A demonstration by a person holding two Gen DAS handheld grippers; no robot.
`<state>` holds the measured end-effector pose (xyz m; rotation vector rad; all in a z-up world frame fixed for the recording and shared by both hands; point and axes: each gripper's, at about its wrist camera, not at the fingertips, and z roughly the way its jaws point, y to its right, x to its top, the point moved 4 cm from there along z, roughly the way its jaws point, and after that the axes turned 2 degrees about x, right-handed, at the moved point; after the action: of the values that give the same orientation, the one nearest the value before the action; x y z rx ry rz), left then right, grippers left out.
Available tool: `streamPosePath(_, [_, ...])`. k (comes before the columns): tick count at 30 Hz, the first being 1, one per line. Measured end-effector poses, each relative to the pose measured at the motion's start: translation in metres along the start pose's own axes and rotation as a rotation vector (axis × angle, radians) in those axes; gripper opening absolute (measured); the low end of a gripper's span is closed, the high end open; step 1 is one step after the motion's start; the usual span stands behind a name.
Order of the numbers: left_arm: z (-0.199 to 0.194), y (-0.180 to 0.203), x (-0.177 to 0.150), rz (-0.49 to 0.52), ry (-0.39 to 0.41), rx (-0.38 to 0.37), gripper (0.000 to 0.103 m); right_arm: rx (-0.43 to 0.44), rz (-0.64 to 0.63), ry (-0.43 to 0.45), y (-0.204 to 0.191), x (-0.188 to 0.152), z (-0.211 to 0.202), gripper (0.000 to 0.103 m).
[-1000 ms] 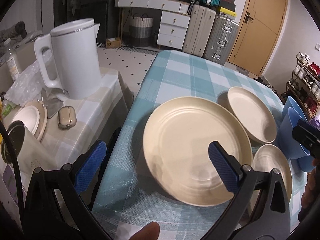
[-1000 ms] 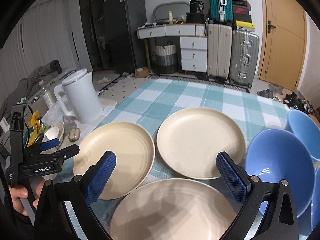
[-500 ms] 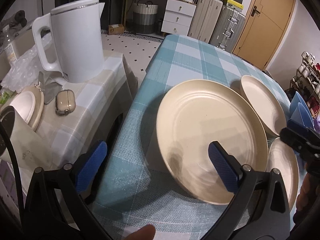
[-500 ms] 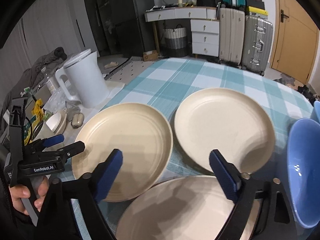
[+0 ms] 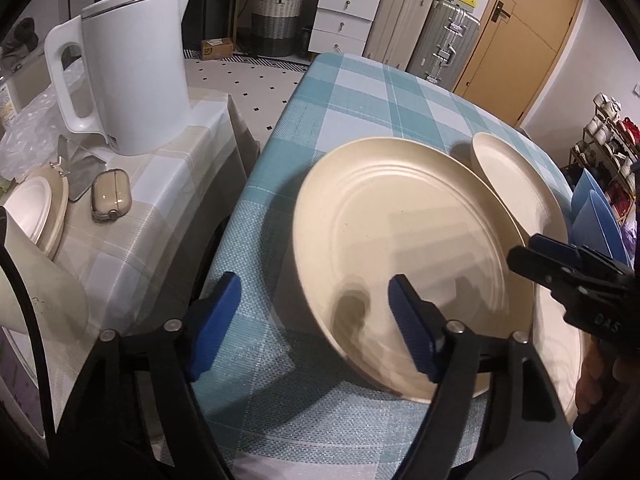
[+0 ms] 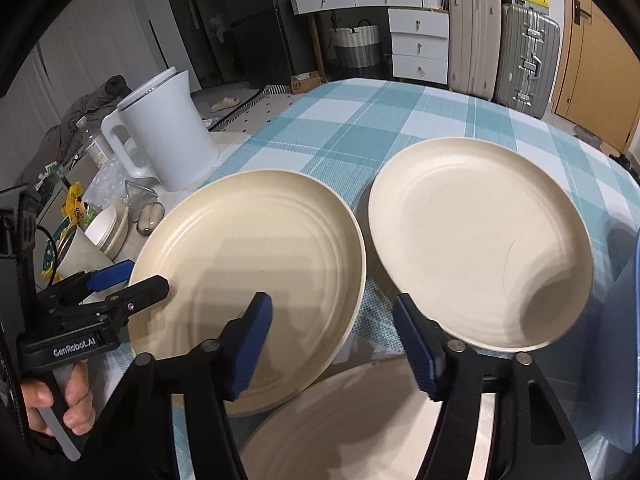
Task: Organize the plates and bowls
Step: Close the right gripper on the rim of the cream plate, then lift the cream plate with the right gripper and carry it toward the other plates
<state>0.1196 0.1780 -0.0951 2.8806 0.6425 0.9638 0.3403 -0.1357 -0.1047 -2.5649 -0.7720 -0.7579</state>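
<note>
1. We see three cream plates on a table [image 6: 400, 120] with a teal-and-white checked cloth.
2. The left plate [image 5: 400, 248] lies close to the table's left edge, and its near rim sits between the pads of our left gripper [image 5: 312, 324].
3. That gripper's jaws are closing at about half width; the right pad is over the plate's inside and the left pad is over the cloth outside the rim, neither pressing it as far as we can tell.
4. The far plate [image 6: 480, 240] lies just beside the left plate, toward the middle of the table.
5. The near plate [image 6: 360, 420] lies at the near edge, partly under the rims of the other two.
6. Our right gripper [image 6: 332, 344] hangs over the narrow strip of cloth between the left and far plates, jaws closing, nothing gripped.
7. Blue bowls [image 5: 596, 216] stand at the table's right edge.
8. A white kettle [image 5: 128, 68] stands on a lower side table [image 5: 160, 184] just left of the main one.
</note>
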Motion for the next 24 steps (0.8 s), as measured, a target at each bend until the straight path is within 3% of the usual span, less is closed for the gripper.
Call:
streamPosePath(4, [0.002, 0.002, -0.002, 0.004, -0.001, 0.004, 0.059, 0.0, 0.014, -0.015, 0.002, 0.0, 0.008, 0.05])
streamPosePath(12, [0.002, 0.006, -0.004, 0.02, -0.001, -0.009, 0.024, -0.027, 0.015, -0.013, 0.002, 0.001, 0.012, 0.024])
streamPosePath(17, [0.002, 0.009, -0.006, 0.035, 0.006, 0.009, 0.021, -0.052, 0.01, -0.007, 0.003, 0.001, 0.01, 0.017])
streamPosePath(24, [-0.002, 0.007, -0.006, 0.026, 0.013, 0.002, 0.021, -0.056, 0.004, 0.008, 0.001, 0.002, 0.006, 0.017])
